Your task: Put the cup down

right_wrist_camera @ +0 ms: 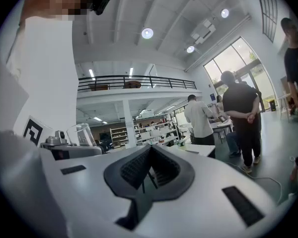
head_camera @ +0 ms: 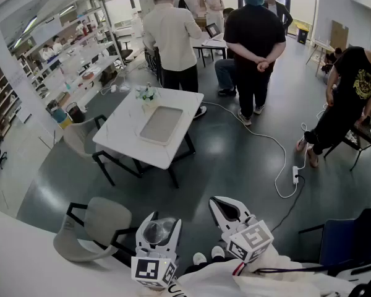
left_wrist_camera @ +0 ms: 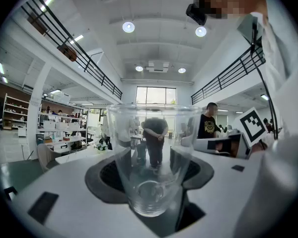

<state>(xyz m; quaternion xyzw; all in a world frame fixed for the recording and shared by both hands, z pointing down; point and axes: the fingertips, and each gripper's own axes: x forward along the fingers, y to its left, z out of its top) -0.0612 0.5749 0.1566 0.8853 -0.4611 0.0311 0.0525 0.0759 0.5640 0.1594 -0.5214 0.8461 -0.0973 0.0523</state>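
Since your left gripper has its jaws spread wide and clamped on the clear cup, which is upright and up in the air, well away from the white table, I'd get over a bare bit of tabletop first, beside the tray rather than on its rim. Keep the cup level, lower it till the base sits flat, and only then let go. Your right gripper is pinched together on nothing, so just keep it clear.
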